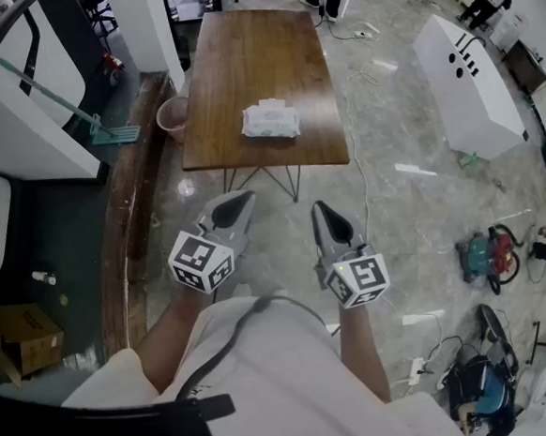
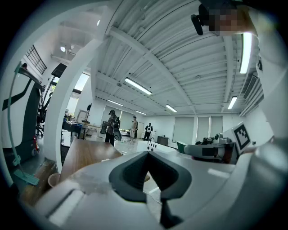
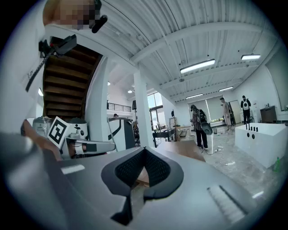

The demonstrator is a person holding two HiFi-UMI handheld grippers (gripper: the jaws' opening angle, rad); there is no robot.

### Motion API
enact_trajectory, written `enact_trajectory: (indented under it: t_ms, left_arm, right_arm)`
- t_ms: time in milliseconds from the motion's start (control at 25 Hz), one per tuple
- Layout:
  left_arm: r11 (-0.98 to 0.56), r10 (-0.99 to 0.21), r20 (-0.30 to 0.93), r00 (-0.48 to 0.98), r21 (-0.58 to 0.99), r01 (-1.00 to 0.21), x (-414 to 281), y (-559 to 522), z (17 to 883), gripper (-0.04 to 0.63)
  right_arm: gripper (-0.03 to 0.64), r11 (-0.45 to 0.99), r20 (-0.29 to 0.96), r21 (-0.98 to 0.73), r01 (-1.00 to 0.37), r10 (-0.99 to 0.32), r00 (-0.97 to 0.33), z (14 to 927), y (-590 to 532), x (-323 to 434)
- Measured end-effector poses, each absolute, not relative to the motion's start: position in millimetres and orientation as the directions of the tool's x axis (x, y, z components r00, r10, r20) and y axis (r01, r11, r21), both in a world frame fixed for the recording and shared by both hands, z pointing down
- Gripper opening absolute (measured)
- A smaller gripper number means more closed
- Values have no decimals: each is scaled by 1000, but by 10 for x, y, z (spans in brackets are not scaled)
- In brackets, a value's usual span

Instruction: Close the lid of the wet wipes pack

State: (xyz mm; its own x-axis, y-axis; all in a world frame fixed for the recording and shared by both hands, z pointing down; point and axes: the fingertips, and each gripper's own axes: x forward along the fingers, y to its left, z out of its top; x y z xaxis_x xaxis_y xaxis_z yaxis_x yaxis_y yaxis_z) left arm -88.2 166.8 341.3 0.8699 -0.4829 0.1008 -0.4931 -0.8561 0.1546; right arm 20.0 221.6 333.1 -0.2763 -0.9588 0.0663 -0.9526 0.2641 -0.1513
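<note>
Left gripper (image 1: 241, 200) and right gripper (image 1: 318, 209) closed, empty; wet wipes pack (image 1: 270, 120) lies on table (image 1: 242, 64).

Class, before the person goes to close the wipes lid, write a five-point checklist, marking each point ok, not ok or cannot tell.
1. Pack lies on the table: ok.
2. Pack open or shut: cannot tell, too small.
3. Left gripper empty, jaws together: ok.
4. Right gripper empty, jaws together: ok.
5. Grippers close to the pack: not ok, both are held short of the table.
</note>
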Motion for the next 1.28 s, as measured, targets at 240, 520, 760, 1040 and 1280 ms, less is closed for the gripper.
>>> enact_trajectory:
  t_ms: [240, 520, 760, 1040, 1280]
  left_arm:
    - [-856, -484, 103, 869, 149, -494, -898, 1623, 3414, 2]
    - [-858, -476, 103, 873, 162, -487, -970, 1566, 3456, 2]
    - [-862, -469, 99, 878, 166, -479, -1080, 1498, 3483, 2]
    - [-873, -446, 95, 890, 175, -456, -1271, 1501, 3536, 2]
    - [-872, -443, 102, 891, 181, -455, -1530, 1520, 3621, 2]
  right_arm:
    - [8, 275, 68, -136, -952, -956, -286, 3299, 2164, 160]
    - [9, 252, 66, -165, -954, -962, -266, 3351, 2123, 141]
    - [9, 217, 70, -187, -958, -970, -234, 3392, 2078, 112]
    - [9, 216, 81, -216, -952, -968, -238, 3430, 2070, -131]
    - [9, 207, 95, -229, -951, -968, -233, 3527, 2078, -340]
